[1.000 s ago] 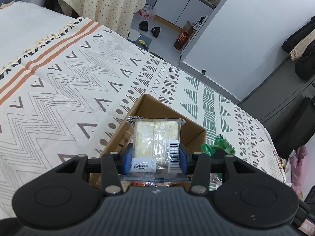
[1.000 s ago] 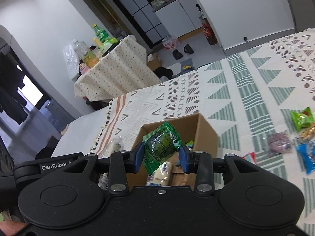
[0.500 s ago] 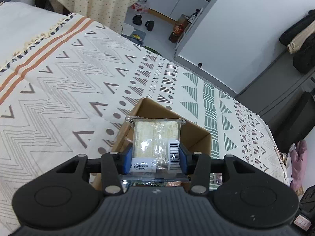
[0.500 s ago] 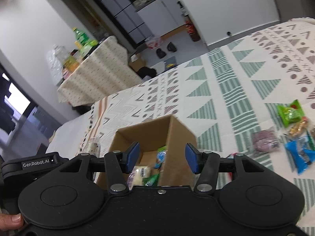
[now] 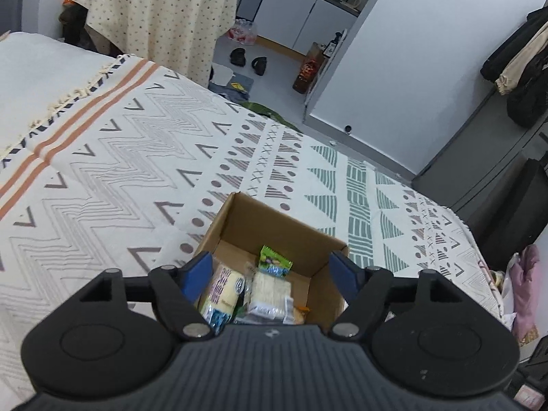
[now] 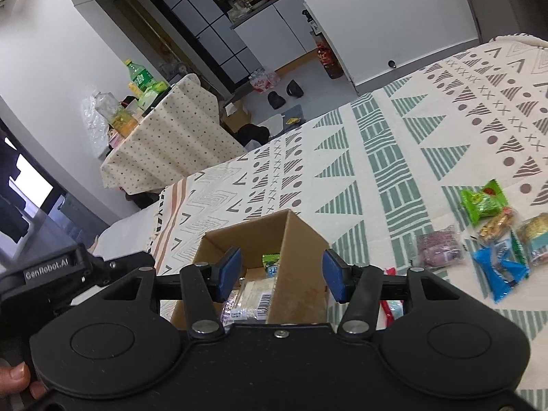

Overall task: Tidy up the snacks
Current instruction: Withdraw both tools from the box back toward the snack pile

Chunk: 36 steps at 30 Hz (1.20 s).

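Observation:
An open cardboard box [image 5: 274, 219] [image 6: 301, 239] stands on the patterned cloth. Inside lie a clear-wrapped pale cracker pack [image 5: 270, 291], a yellow-white packet [image 5: 222, 291] and a small green packet [image 5: 275, 262]. My left gripper [image 5: 270, 274] hangs open just above the box's near side, nothing between its blue pads. My right gripper [image 6: 281, 274] is open too, over the box's right wall. Loose snacks lie on the cloth to the right: a green packet [image 6: 483, 202], a purple one [image 6: 438, 250], a blue one [image 6: 501, 270] and several more.
The patterned cloth [image 5: 137, 178] covers a wide flat surface. A small table with a dotted cover [image 6: 164, 150] holds bottles beyond its far edge. Shoes and a bottle sit on the floor [image 5: 274, 65]. A hand [image 6: 17, 376] shows at the lower left of the right wrist view.
My left gripper has opened and the cracker pack now lies in the box. My right gripper let go of its green packet earlier and has stayed open.

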Each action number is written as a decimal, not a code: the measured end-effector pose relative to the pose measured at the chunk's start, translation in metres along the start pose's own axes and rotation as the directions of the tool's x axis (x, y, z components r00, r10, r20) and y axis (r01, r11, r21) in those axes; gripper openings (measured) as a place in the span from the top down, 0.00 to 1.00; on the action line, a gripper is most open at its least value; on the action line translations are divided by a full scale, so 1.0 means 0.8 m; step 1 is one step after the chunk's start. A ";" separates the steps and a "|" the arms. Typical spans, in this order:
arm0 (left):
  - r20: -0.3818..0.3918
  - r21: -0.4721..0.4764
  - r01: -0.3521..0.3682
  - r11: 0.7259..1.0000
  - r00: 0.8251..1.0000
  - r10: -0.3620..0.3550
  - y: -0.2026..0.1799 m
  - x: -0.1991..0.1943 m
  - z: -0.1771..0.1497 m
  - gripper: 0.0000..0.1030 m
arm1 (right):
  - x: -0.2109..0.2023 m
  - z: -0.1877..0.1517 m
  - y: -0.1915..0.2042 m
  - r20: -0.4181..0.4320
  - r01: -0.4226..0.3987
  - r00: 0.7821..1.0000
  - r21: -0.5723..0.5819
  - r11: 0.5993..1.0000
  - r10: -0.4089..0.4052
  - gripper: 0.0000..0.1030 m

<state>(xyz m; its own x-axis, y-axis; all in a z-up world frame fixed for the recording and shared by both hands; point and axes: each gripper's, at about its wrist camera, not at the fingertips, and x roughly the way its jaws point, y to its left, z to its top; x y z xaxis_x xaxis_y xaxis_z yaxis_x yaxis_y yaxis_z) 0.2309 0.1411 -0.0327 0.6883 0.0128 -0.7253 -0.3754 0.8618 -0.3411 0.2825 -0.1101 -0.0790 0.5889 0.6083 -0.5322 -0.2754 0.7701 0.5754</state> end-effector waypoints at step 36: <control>-0.065 0.132 -0.093 0.987 0.993 0.103 -0.162 -0.005 -0.104 0.07 | -0.099 0.014 -0.134 0.015 0.026 0.999 0.127 0.992 -0.028 0.00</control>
<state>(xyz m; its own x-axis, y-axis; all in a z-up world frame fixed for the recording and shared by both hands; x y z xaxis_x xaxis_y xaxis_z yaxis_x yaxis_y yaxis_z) 0.2253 -0.0130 -0.0353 0.6041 0.0680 -0.7940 -0.3530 0.9161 -0.1902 0.2737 -0.2429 -0.0915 0.6079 0.5835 -0.5385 -0.1615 0.7549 0.6357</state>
